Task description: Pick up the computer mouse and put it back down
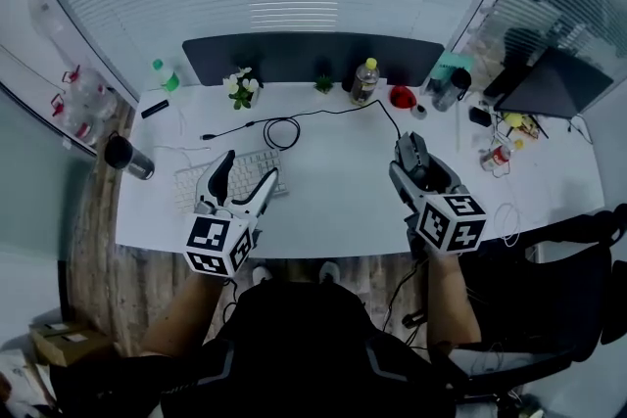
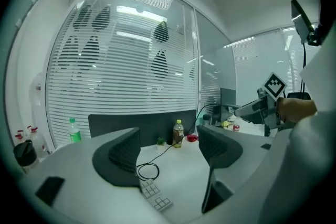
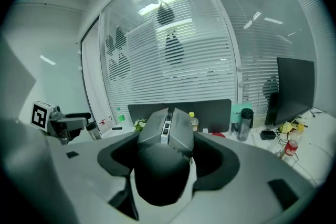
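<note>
A dark grey computer mouse (image 3: 165,144) sits between the jaws of my right gripper (image 3: 168,162), which is shut on its sides and holds it in the air, nose pointing away. In the head view the mouse (image 1: 411,155) and right gripper (image 1: 409,162) hang above the right half of the white desk (image 1: 333,206). A black cable (image 1: 281,132) loops across the desk toward the mouse. My left gripper (image 1: 250,169) is open and empty above the keyboard (image 1: 196,181). Nothing lies between the pads of the left gripper (image 2: 170,152).
Along the desk's back edge stand a yellow-capped bottle (image 1: 364,80), small plants (image 1: 241,88), a red object (image 1: 402,96) and a dark flask (image 1: 449,89). A dark cup (image 1: 127,156) is at the left edge. A laptop (image 1: 549,83) and clutter fill the right side.
</note>
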